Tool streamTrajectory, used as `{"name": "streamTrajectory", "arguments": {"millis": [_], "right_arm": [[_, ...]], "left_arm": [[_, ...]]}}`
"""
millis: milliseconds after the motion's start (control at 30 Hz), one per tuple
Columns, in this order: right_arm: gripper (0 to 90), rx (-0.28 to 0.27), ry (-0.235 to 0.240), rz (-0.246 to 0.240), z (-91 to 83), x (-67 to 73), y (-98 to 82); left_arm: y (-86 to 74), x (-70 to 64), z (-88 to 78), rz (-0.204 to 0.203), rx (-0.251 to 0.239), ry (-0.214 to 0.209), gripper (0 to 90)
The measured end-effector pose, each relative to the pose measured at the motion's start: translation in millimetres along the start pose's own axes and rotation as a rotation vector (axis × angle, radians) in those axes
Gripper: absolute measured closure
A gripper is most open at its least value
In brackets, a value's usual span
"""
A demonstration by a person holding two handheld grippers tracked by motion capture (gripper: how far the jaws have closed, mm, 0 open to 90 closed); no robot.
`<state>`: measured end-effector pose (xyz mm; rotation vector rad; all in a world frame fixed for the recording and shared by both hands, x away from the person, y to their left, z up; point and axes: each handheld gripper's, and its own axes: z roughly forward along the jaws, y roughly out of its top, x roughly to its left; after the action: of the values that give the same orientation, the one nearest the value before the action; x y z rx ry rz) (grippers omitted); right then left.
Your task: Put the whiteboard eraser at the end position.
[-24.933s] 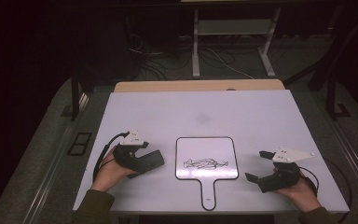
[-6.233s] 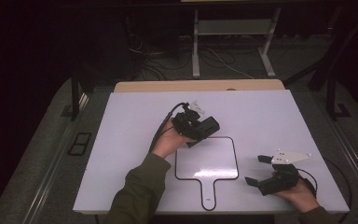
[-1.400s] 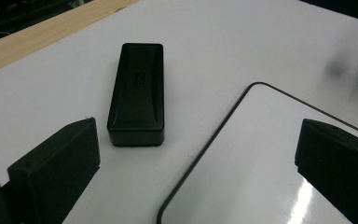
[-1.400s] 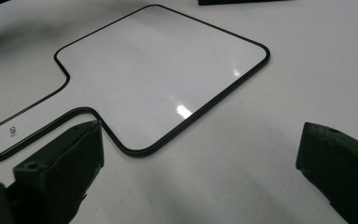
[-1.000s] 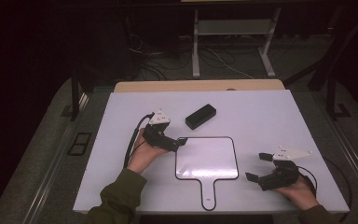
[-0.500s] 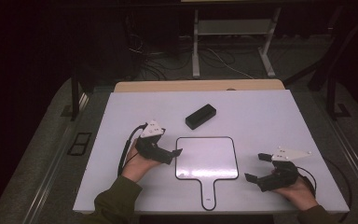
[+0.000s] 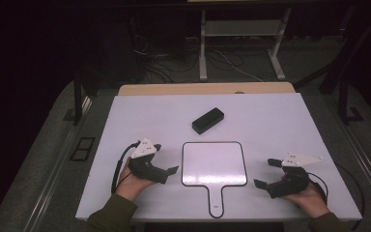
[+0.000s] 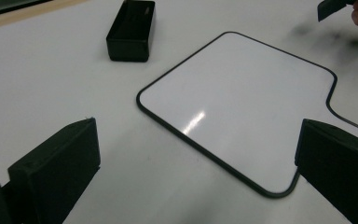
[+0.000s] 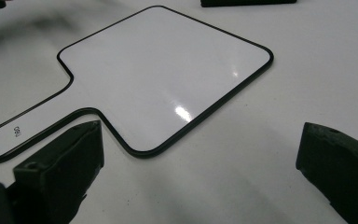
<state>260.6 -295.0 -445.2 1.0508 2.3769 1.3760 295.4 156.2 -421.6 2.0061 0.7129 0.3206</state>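
With the wiped-clean whiteboard paddle (image 7: 214, 164) at table centre and the eraser (image 7: 207, 120) parked at its 12 o'clock, both the left gripper (image 7: 166, 170) and right gripper (image 7: 265, 174) rest spread-jawed and empty, so the wiping looks finished, leaving nothing to grasp.

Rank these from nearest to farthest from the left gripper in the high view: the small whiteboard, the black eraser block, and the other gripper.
1. The small whiteboard: beside the left gripper, just off its open jaws toward the table's middle.
2. The black eraser block: farther back on the table, beyond the whiteboard's far edge.
3. The right gripper: across the whiteboard, on its other side, near the table's front edge.
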Motion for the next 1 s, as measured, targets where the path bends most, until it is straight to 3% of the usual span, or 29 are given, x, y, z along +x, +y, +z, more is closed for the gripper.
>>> {"name": "streamTrajectory", "arguments": {"millis": [267,633,1000], "right_arm": [[0.0,0.0,0.0,0.0,-0.2,-0.2,0.0],[0.0,0.002,-0.003,0.005,0.1,-0.4,-0.3],[0.0,0.003,-0.006,0.0,-0.2,-0.4,-0.8]], "left_arm": [[-13.9,-5.3,-11.3,-0.022,-0.019,-0.002,0.0],[-26.7,-8.2,-12.7,-0.049,0.007,-0.012,0.0],[-27.1,-9.5,-11.4,-0.039,0.026,-0.011,0.0]]}}
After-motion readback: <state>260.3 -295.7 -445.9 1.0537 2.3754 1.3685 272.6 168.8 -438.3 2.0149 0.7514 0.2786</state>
